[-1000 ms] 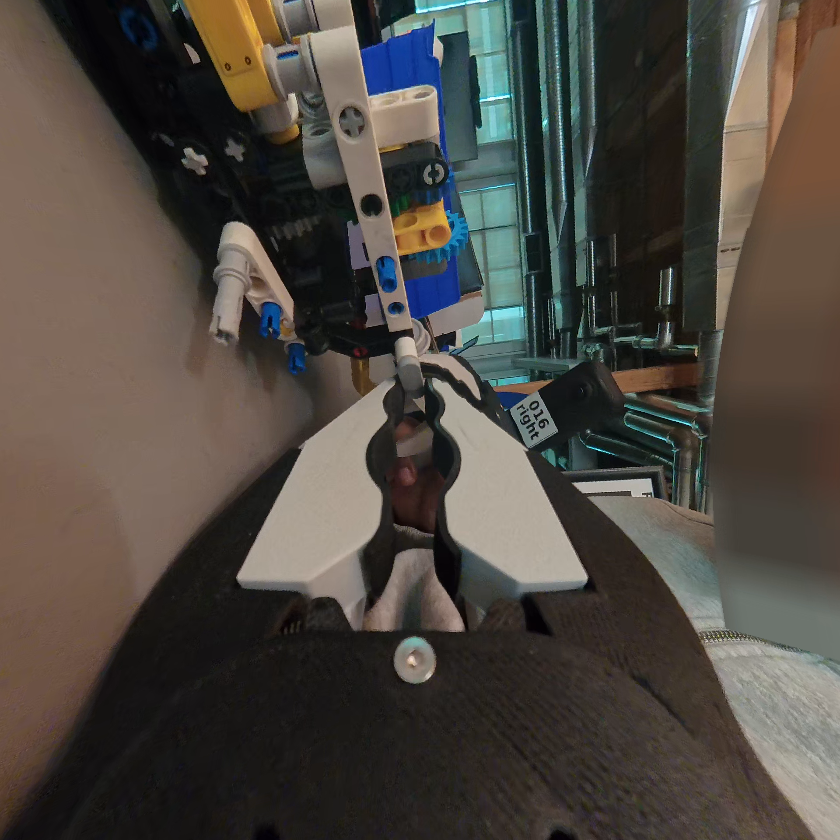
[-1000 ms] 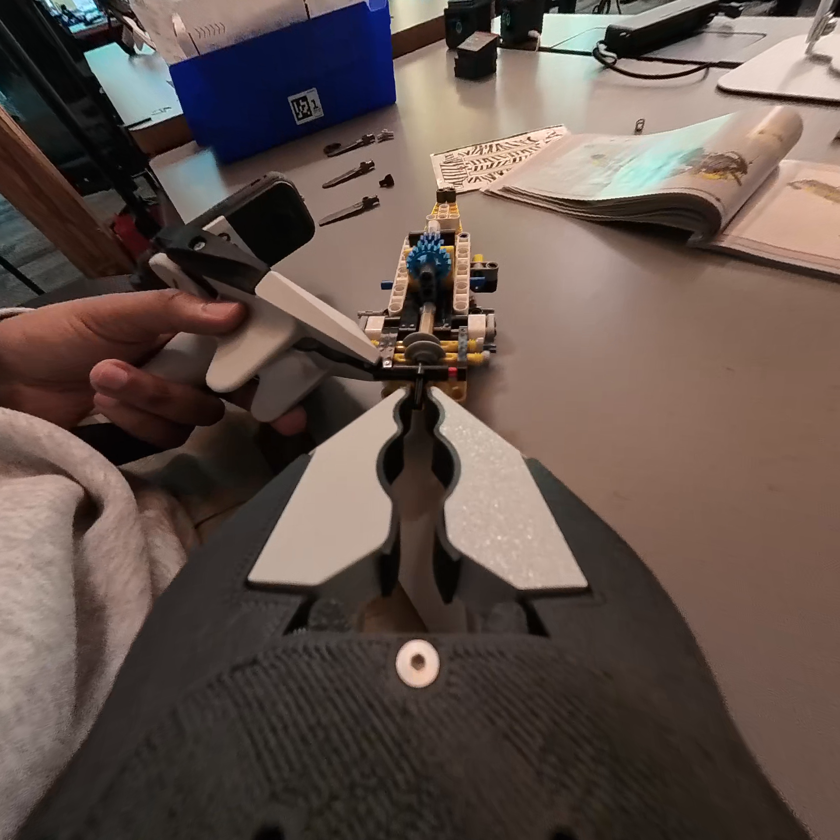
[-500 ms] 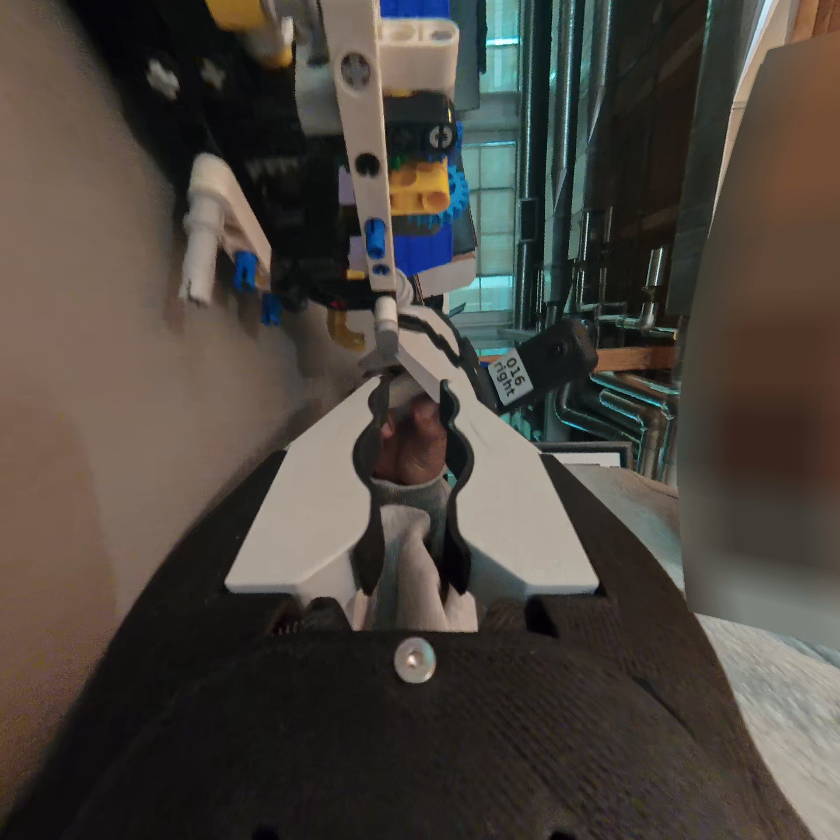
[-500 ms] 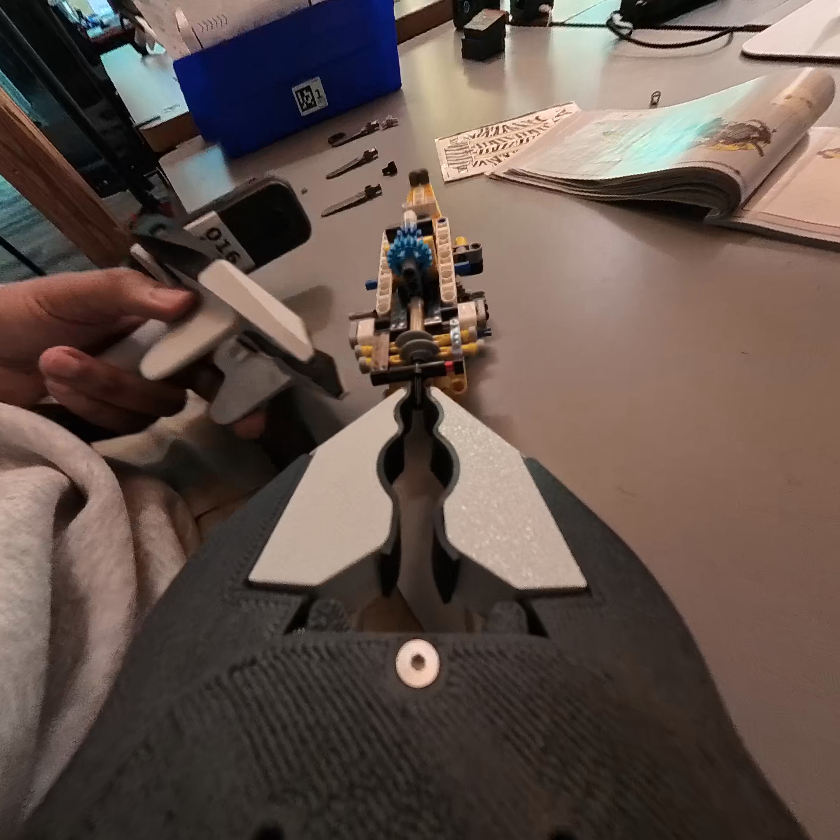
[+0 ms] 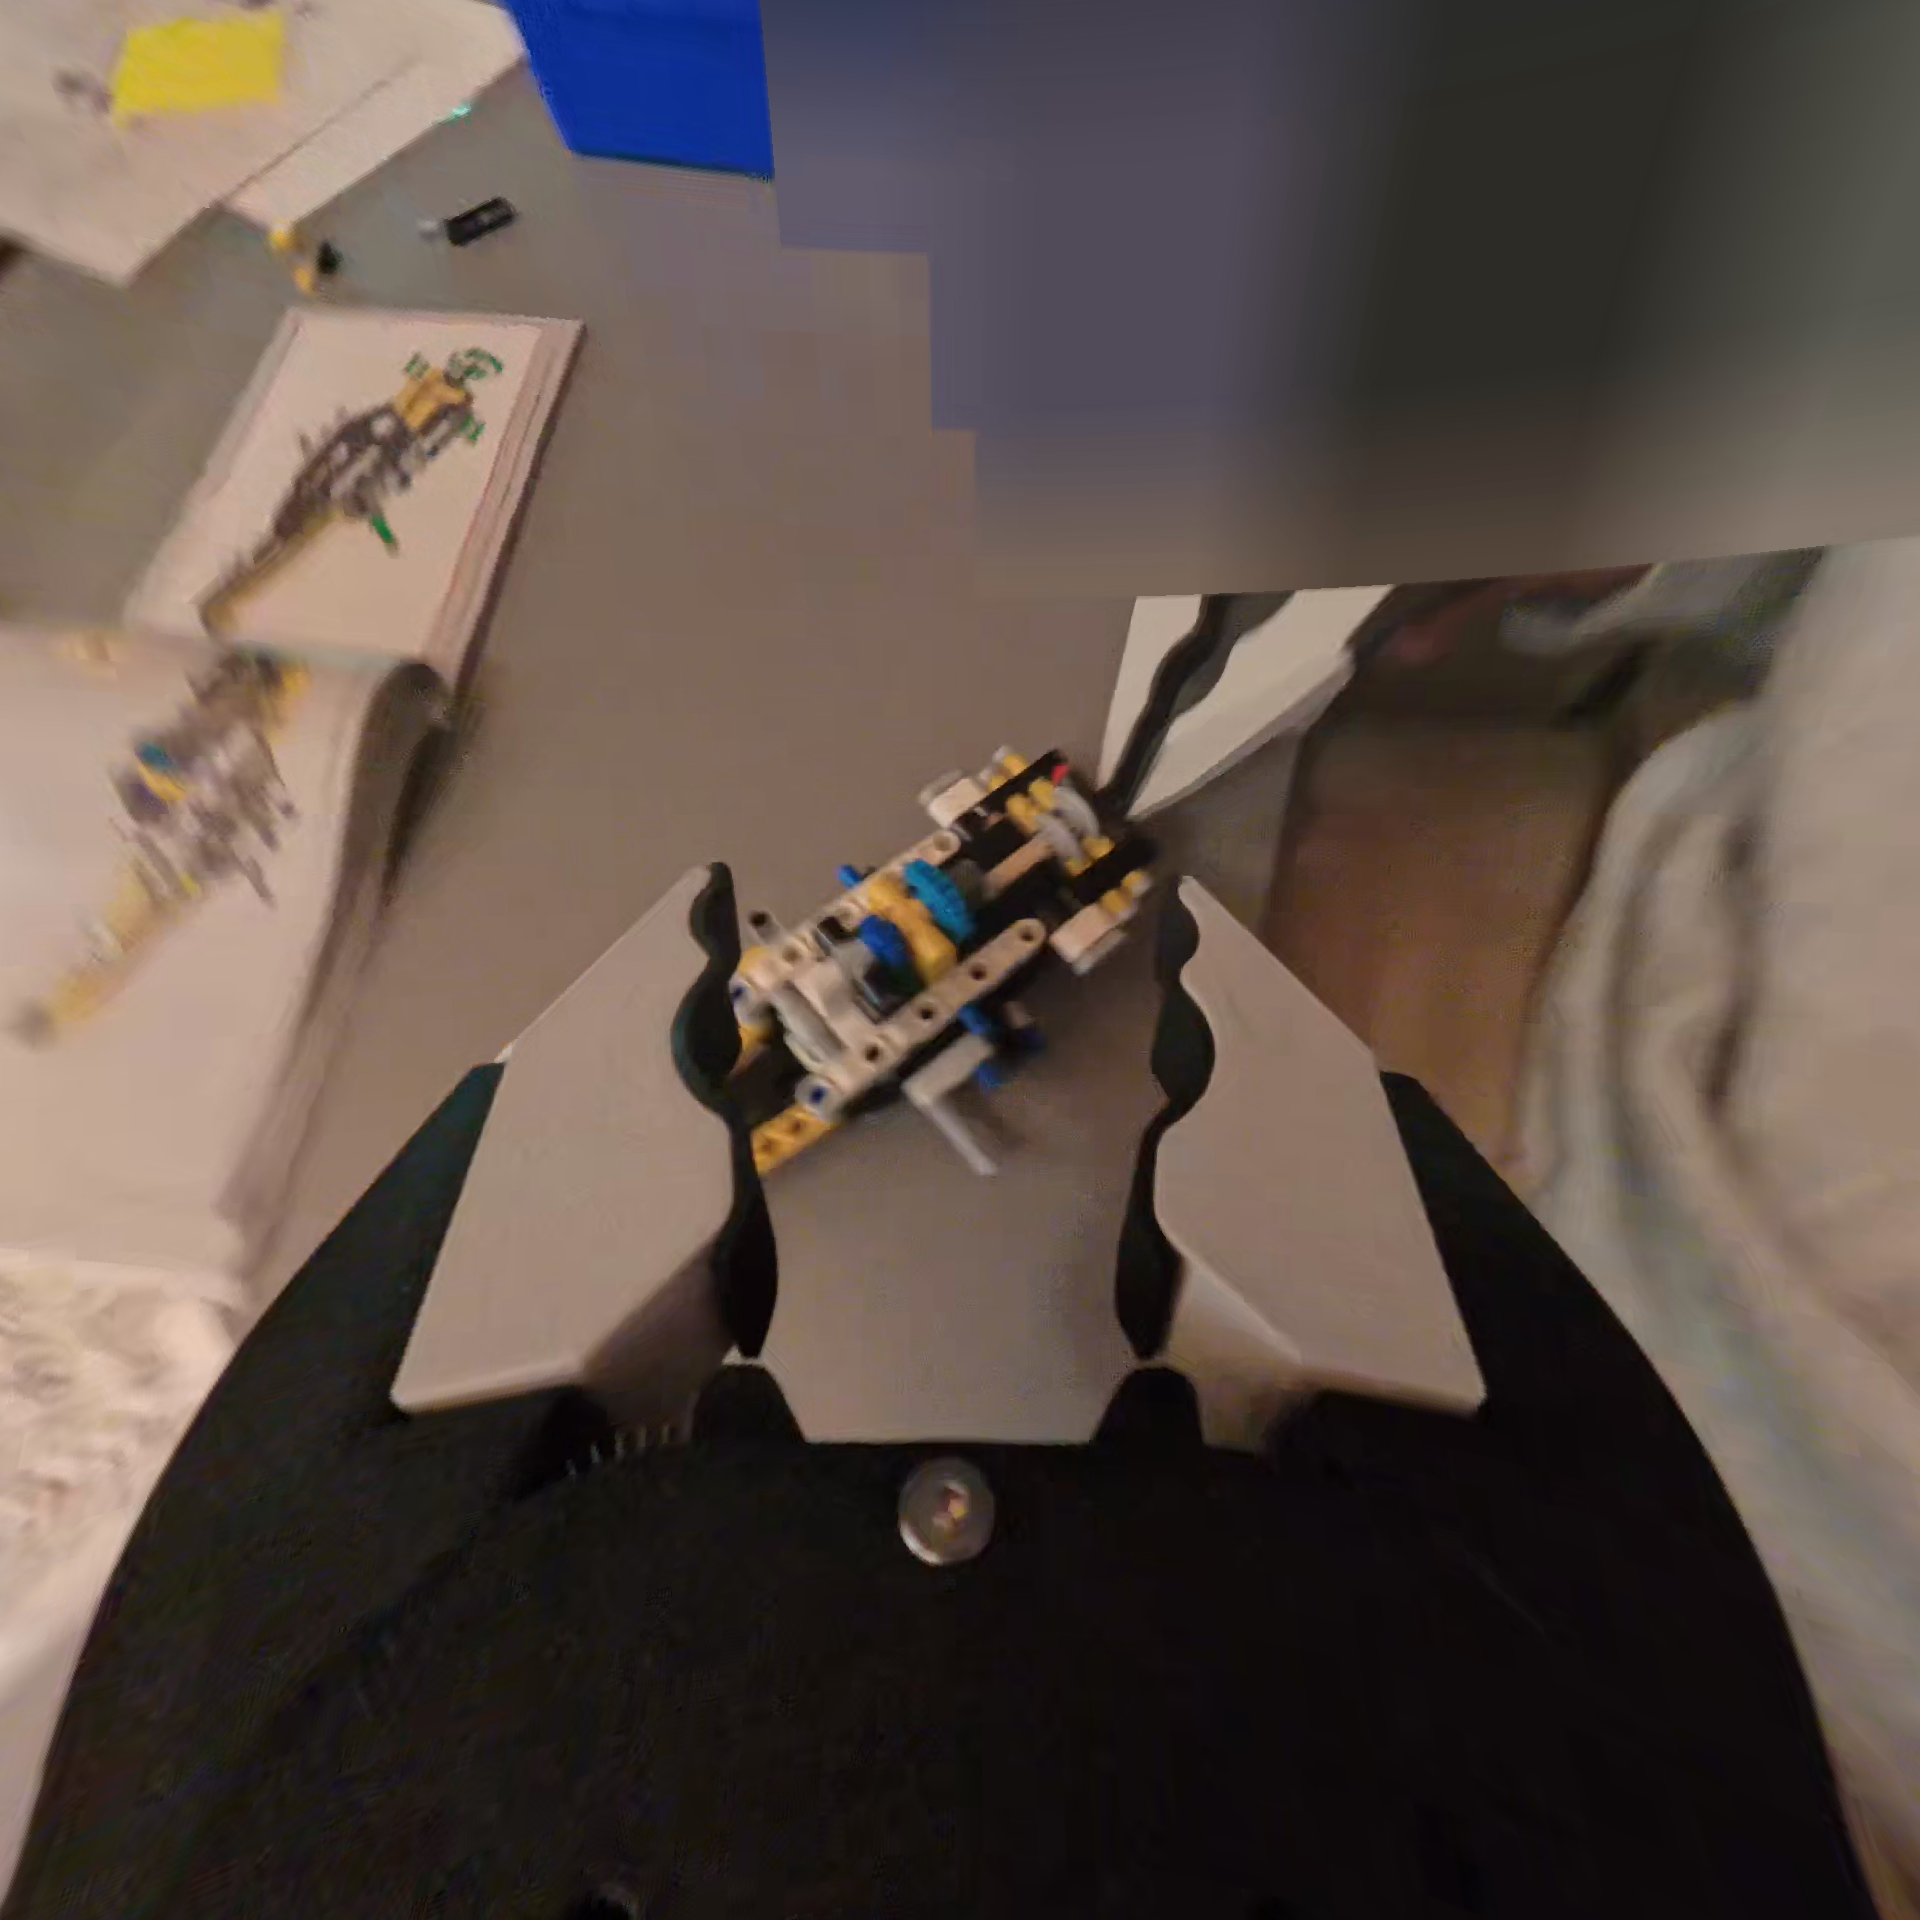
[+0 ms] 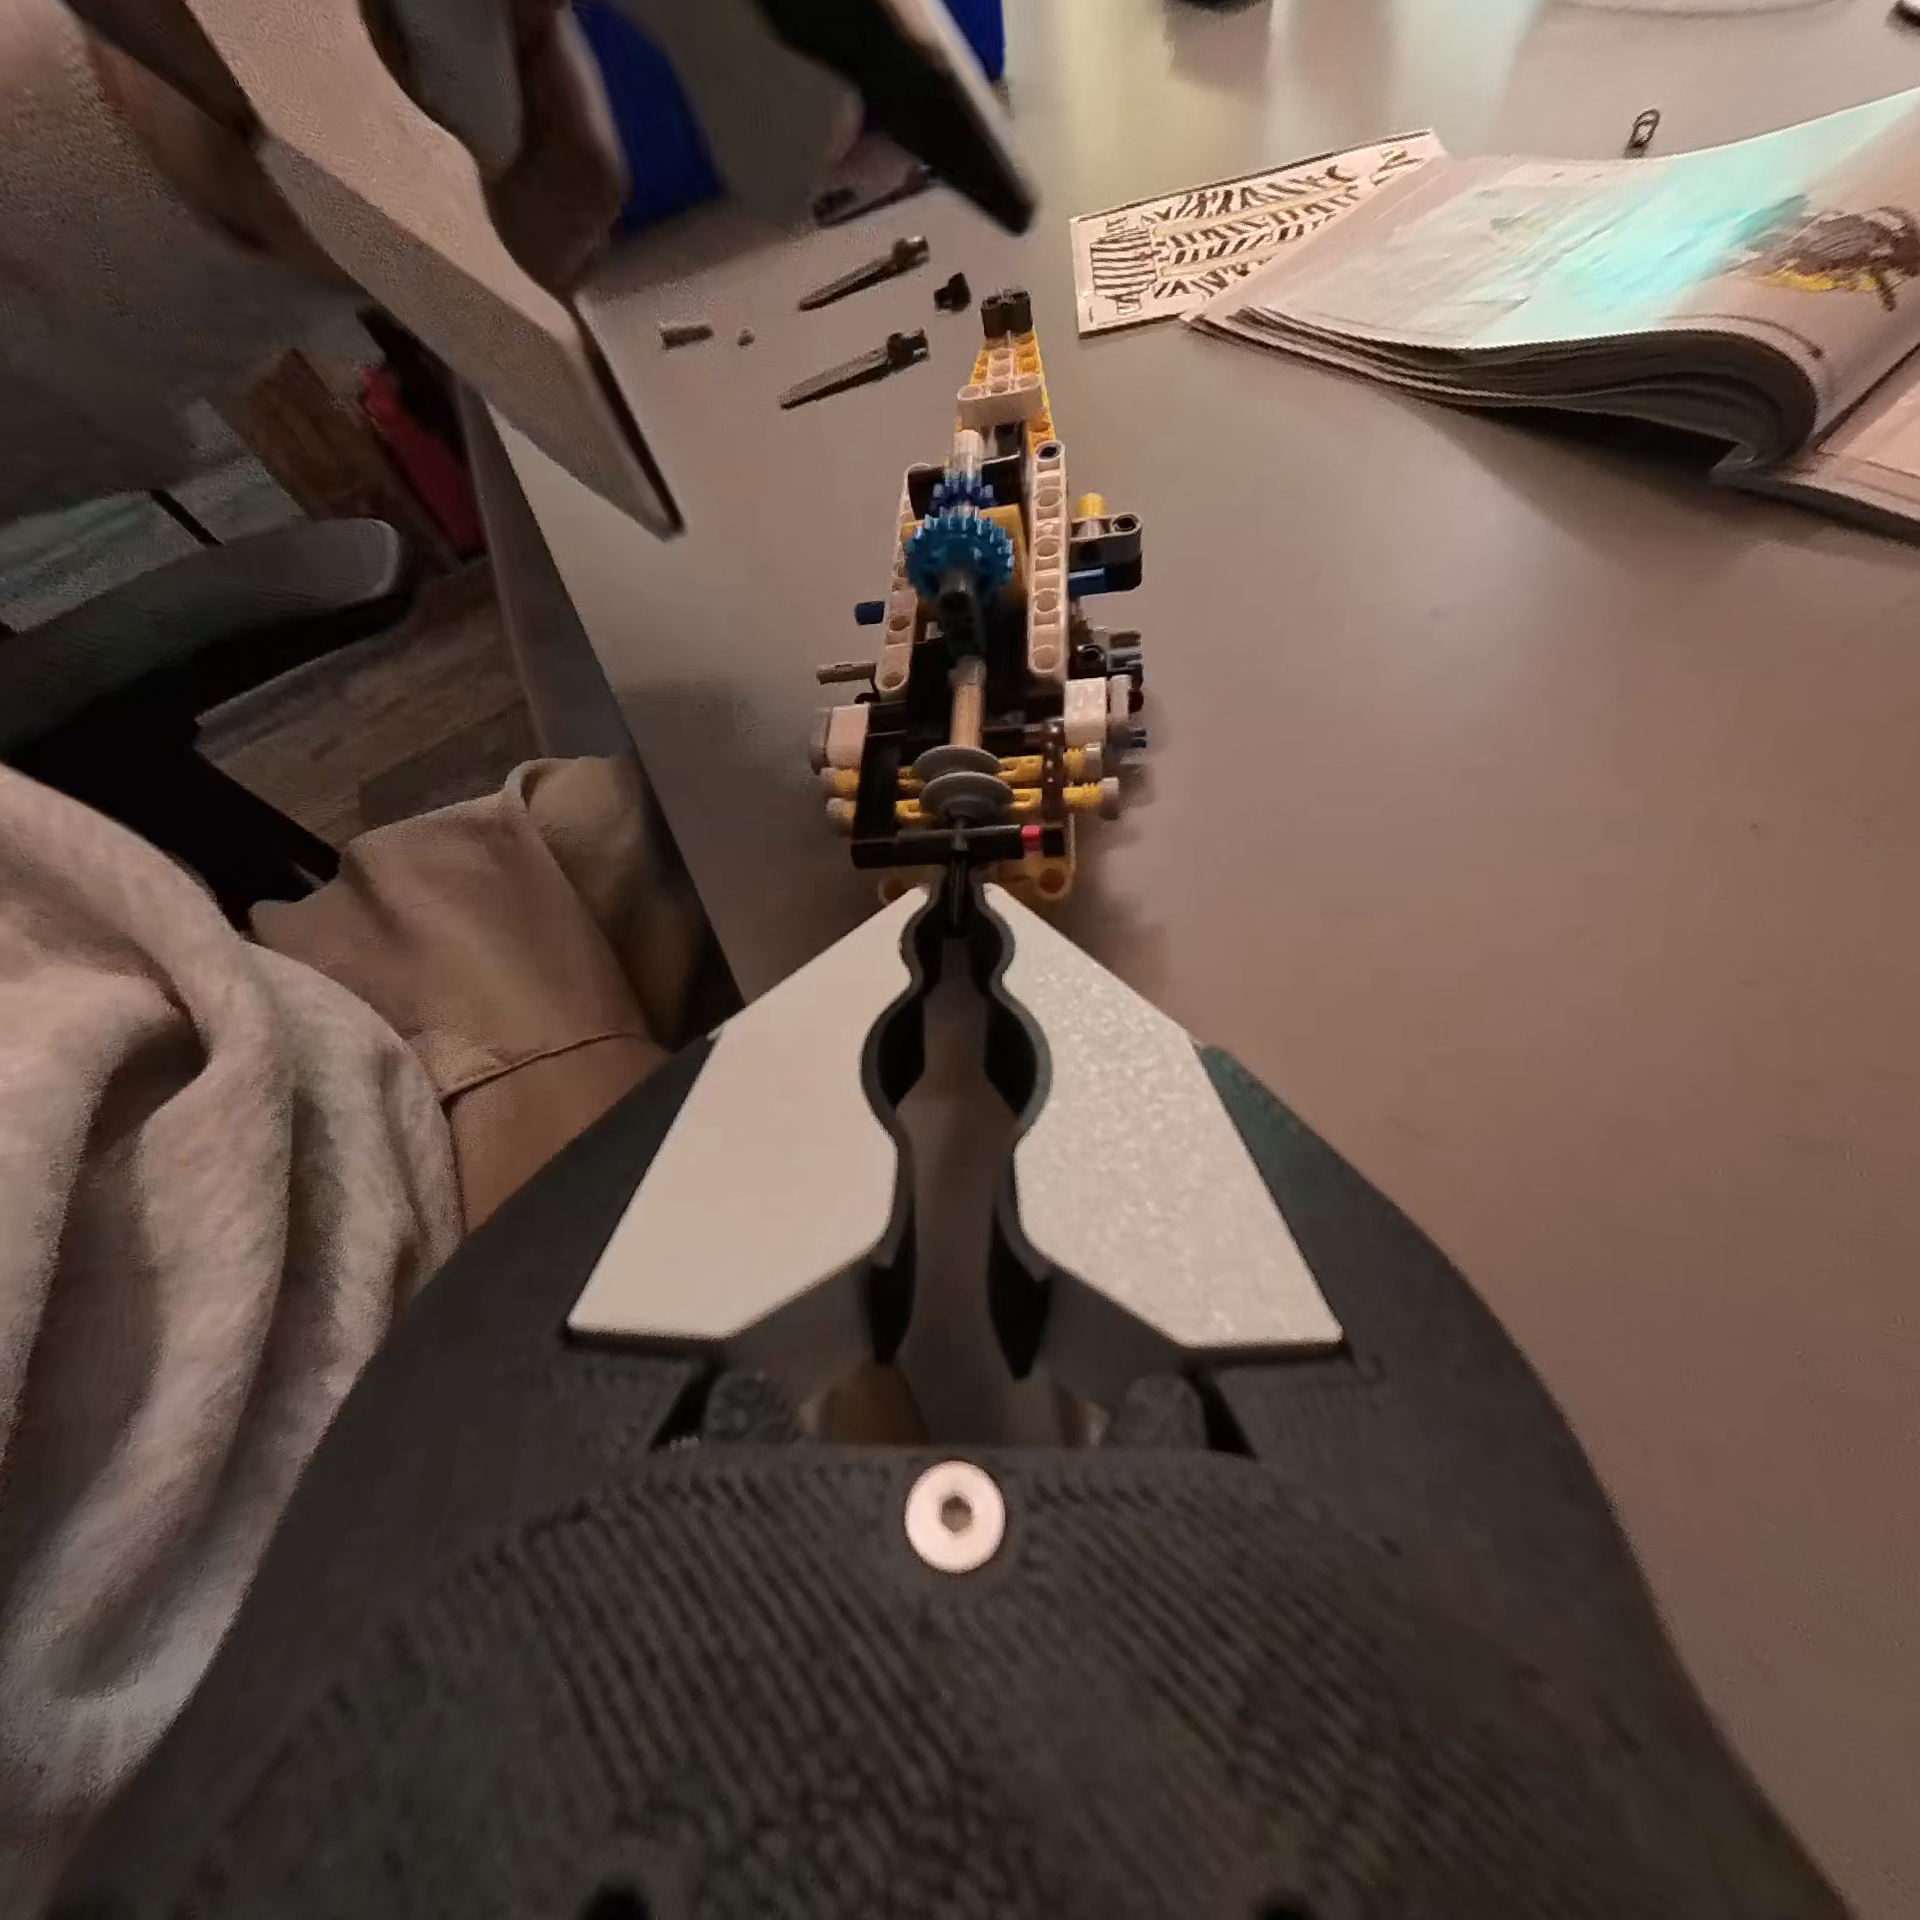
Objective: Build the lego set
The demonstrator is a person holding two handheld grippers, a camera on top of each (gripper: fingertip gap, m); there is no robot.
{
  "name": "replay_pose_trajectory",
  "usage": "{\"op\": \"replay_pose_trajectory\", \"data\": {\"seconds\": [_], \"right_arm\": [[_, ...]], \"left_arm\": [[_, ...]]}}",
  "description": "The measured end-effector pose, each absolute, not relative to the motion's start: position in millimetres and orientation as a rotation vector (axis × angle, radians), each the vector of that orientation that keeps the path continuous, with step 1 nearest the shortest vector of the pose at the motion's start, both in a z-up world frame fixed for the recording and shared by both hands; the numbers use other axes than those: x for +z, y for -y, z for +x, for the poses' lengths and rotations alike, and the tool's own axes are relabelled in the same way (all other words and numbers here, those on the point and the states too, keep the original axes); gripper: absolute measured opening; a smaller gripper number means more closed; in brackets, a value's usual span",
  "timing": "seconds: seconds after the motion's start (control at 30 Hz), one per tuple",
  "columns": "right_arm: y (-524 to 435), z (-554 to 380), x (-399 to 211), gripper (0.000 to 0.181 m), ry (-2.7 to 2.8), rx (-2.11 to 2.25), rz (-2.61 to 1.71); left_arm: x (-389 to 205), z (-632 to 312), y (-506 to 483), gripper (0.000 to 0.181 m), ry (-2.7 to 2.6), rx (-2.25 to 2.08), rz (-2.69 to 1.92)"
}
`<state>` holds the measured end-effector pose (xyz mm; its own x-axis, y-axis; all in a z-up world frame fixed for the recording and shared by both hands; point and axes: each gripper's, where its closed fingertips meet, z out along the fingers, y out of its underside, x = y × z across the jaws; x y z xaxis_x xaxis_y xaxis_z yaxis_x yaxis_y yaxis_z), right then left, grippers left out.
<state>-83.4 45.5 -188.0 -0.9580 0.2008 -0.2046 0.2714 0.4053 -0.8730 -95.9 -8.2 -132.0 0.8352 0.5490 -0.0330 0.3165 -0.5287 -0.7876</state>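
Open booklet point(image 5: 156, 935) motion-blurred; blue box point(image 5: 649, 83) cut off by top edge.

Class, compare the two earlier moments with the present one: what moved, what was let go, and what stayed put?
The left gripper let go of the lego model's white end, opened wide and swung up to hover above it, looking down. The right gripper stayed shut on the black axle at the model's near end, and the model stayed on the grey table. The instruction book is unmoved.

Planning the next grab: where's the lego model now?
On the grey table, its near end pinched by the right gripper; the open left gripper hovers above.
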Motion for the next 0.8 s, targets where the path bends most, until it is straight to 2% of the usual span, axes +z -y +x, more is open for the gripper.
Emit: {"op": "replay_pose_trajectory", "data": {"seconds": [0.03,0.2,0.5,0.57,0.63,0.8], "right_arm": [[-46,-83,-187,0.002,-2.561,-1.621,0.43],[-51,-84,-187,0.002,-2.588,-1.581,0.364],[-51,-84,-186,0.002,-2.511,-1.539,0.386],[-51,-85,-185,0.002,-2.509,-1.54,0.387],[-51,-84,-185,0.002,-2.504,-1.545,0.383],[-52,-87,-182,0.002,-2.502,-1.581,0.401]], "left_arm": [[-134,-100,5,0.083,0.513,0.387,-2.265],[-158,-96,-16,0.093,-0.005,0.296,-2.543],[-208,-89,-27,0.098,-0.196,-0.022,-2.782],[-211,-90,-28,0.094,-0.187,-0.042,-2.792],[-212,-91,-29,0.078,-0.166,-0.061,-2.78],[-210,-89,-30,0.078,-0.122,-0.137,-2.748]]}}
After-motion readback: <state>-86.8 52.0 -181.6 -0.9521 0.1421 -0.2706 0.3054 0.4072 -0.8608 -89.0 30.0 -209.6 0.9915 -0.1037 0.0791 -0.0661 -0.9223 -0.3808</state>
